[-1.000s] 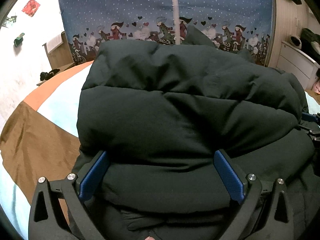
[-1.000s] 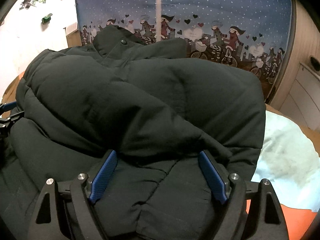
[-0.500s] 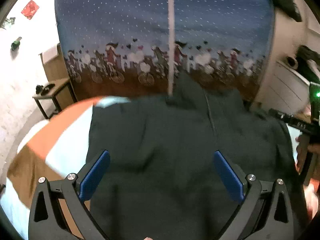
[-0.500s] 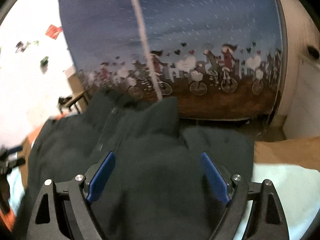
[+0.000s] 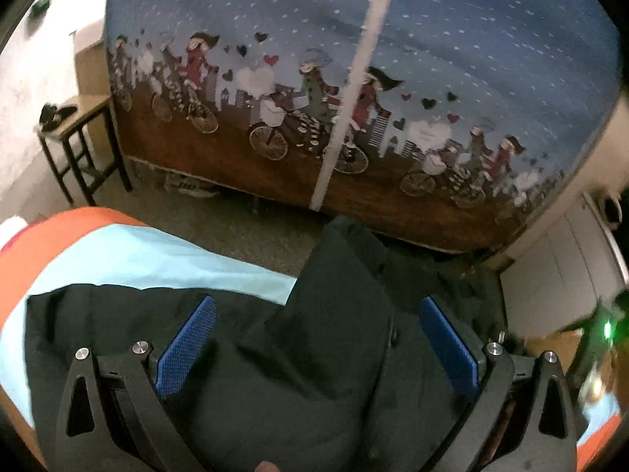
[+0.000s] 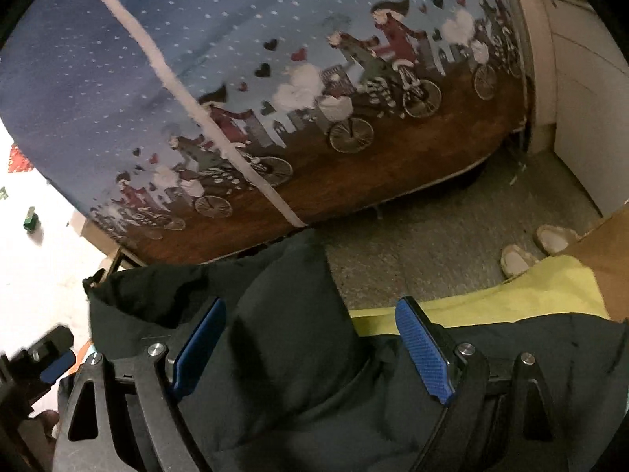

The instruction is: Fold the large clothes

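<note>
A dark green puffer jacket point(image 5: 314, 373) lies on a bed with a light blue and orange sheet point(image 5: 137, 259). My left gripper point(image 5: 318, 306) hangs over it with its blue pads point(image 5: 184, 350) wide apart and not pressing the cloth. In the right wrist view a folded bulge of the jacket point(image 6: 283, 334) sits between the spread pads of my right gripper point(image 6: 312, 306), whose jaws are closing slightly without pinching it. Yellow-green bedding point(image 6: 511, 299) shows beyond the jacket's edge. The left gripper's tip point(image 6: 55, 362) shows at the left rim.
A blue curtain printed with cyclists point(image 5: 354, 98) hangs across the far side, with grey floor before it. A small black-legged table point(image 5: 74, 118) stands at the left. White cabinets point(image 5: 562, 267) stand at the right. A pair of pale slippers point(image 6: 519, 259) lies on the floor.
Both grippers drew back and rose from the jacket, rolling as they went. The jacket filled both views a second ago and now lies low and flatter. Floor and curtain came into sight.
</note>
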A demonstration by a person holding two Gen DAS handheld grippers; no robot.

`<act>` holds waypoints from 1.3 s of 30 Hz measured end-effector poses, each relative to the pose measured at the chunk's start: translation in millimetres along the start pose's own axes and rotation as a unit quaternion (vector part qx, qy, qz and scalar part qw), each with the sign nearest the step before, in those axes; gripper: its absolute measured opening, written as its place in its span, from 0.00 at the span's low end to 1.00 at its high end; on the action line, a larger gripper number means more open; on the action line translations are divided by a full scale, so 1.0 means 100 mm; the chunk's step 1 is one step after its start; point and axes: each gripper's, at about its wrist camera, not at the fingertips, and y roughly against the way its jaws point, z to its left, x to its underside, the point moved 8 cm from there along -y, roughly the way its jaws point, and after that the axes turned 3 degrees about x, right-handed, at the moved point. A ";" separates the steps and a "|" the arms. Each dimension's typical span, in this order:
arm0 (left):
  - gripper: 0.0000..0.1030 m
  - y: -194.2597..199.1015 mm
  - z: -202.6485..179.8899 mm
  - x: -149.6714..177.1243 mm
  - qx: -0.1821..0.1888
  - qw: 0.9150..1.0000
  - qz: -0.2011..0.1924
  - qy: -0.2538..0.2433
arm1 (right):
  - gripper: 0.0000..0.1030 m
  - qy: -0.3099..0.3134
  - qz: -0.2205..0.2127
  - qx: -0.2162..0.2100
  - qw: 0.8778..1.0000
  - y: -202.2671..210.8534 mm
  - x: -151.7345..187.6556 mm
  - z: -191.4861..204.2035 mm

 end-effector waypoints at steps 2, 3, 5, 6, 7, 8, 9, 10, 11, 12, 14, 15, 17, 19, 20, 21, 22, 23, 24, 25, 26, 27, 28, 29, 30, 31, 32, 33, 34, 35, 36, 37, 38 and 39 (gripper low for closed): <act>0.98 -0.08 0.03 -0.01 -0.002 1.000 -0.002 0.018 | 0.56 0.006 0.000 -0.013 1.000 0.00 0.03 0.03; 0.96 -0.11 0.04 -0.01 -0.003 1.000 -0.001 0.023 | 0.43 0.011 0.004 -0.024 1.000 -0.01 0.06 0.05; 0.82 -0.13 0.04 -0.02 0.001 1.000 -0.006 0.025 | 0.32 0.015 0.001 -0.030 0.999 0.03 0.10 0.06; 0.59 -0.13 0.03 -0.03 0.011 1.000 -0.009 0.021 | 0.24 0.017 -0.002 -0.038 0.999 0.06 0.11 0.07; 0.40 -0.14 0.02 -0.03 0.014 1.000 -0.004 0.020 | 0.19 0.023 -0.004 -0.045 0.999 0.09 0.12 0.11; 0.33 -0.16 0.03 -0.04 0.015 1.000 0.004 0.021 | 0.17 0.032 -0.007 -0.049 0.998 0.12 0.12 0.13; 0.27 -0.16 0.04 -0.05 0.018 1.000 0.009 0.024 | 0.16 0.042 -0.013 -0.052 0.998 0.17 0.12 0.16; 0.22 -0.13 0.04 -0.07 0.029 0.999 0.007 0.026 | 0.15 0.051 -0.019 -0.056 0.997 0.23 0.11 0.18; 0.19 -0.10 0.05 -0.08 0.035 0.999 0.002 0.026 | 0.15 0.058 -0.021 -0.059 0.996 0.27 0.11 0.21; 0.14 -0.07 0.05 -0.09 0.038 0.999 -0.001 0.027 | 0.14 0.068 -0.024 -0.060 0.996 0.33 0.11 0.23; 0.09 0.00 0.06 -0.07 0.035 0.999 -0.004 0.029 | 0.13 0.095 -0.045 -0.066 0.992 0.46 0.08 0.32; 0.08 0.04 0.06 -0.06 0.036 0.999 -0.009 0.029 | 0.13 0.107 -0.050 -0.069 0.991 0.54 0.09 0.35; 0.06 0.18 0.04 -0.05 0.042 0.998 -0.027 0.029 | 0.13 0.130 -0.061 -0.075 0.987 0.73 0.11 0.41; 0.05 0.39 0.02 -0.02 0.045 0.998 -0.048 0.021 | 0.12 0.142 -0.071 -0.085 0.984 0.90 0.14 0.44; 0.05 0.54 0.00 0.00 0.055 0.997 -0.059 0.019 | 0.12 0.146 -0.076 -0.089 0.982 0.98 0.17 0.45; 0.05 0.68 -0.02 0.03 0.062 0.996 -0.068 0.016 | 0.12 0.150 -0.080 -0.092 0.981 1.08 0.20 0.45; 0.05 0.80 -0.05 0.06 0.069 0.995 -0.075 0.014 | 0.12 0.155 -0.086 -0.097 0.979 1.19 0.24 0.45; 0.05 0.94 -0.08 0.10 0.079 0.993 -0.083 0.013 | 0.12 0.160 -0.094 -0.101 0.978 1.30 0.28 0.45; 0.04 1.10 -0.09 0.15 0.091 0.992 -0.086 0.016 | 0.11 0.165 -0.103 -0.105 0.975 1.44 0.35 0.45; 0.04 1.26 -0.11 0.20 0.104 0.990 -0.089 0.018 | 0.11 0.168 -0.106 -0.109 0.974 1.53 0.39 0.44; 0.04 1.43 -0.12 0.28 0.113 0.989 -0.093 0.017 | 0.11 0.171 -0.111 -0.112 0.973 1.63 0.45 0.44; 0.04 1.55 -0.13 0.32 0.116 0.989 -0.095 0.010 | 0.11 0.174 -0.117 -0.117 0.971 1.77 0.53 0.43; 0.04 1.70 -0.15 0.39 0.122 0.988 -0.097 0.000 | 0.11 0.176 -0.120 -0.120 0.969 1.86 0.59 0.43; 0.04 1.83 -0.17 0.46 0.126 0.987 -0.100 -0.008 | 0.11 0.180 -0.126 -0.124 0.968 1.97 0.65 0.43; 0.04 1.99 -0.17 0.57 0.134 0.986 -0.098 -0.017 | 0.10 0.182 -0.133 -0.129 0.966 2.11 0.74 0.44; 0.04 2.11 -0.16 0.66 0.138 0.985 -0.096 -0.023 | 0.10 0.187 -0.135 -0.132 0.964 2.20 0.81 0.45; 0.04 2.21 -0.16 0.73 0.140 0.985 -0.095 -0.028 | 0.10 0.195 -0.137 -0.133 0.962 2.32 0.89 0.48; 0.03 2.34 -0.15 0.85 0.148 0.984 -0.097 -0.034 | 0.10 0.208 -0.142 -0.130 0.959 2.47 1.00 0.51; 0.03 2.43 -0.15 0.95 0.154 0.982 -0.099 -0.040 | 0.09 0.215 -0.144 -0.126 0.958 2.56 1.08 0.51; 0.03 2.52 -0.15 1.08 0.157 0.981 -0.103 -0.053 | 0.09 0.220 -0.141 -0.123 0.957 2.64 1.16 0.53; 0.03 2.60 -0.14 1.21 0.160 0.980 -0.106 -0.061 | 0.09 0.229 -0.137 -0.120 0.956 2.74 1.26 0.54; 0.03 2.65 -0.12 1.33 0.162 0.979 -0.108 -0.065 | 0.09 0.239 -0.136 -0.115 0.955 2.81 1.34 0.55; 0.03 2.67 -0.10 1.43 0.165 0.978 -0.110 -0.069 | 0.09 0.250 -0.136 -0.108 0.953 2.86 1.42 0.55; 0.03 2.67 -0.08 1.53 0.166 0.977 -0.108 -0.075 | 0.09 0.261 -0.129 -0.097 0.952 2.88 1.54 0.54</act>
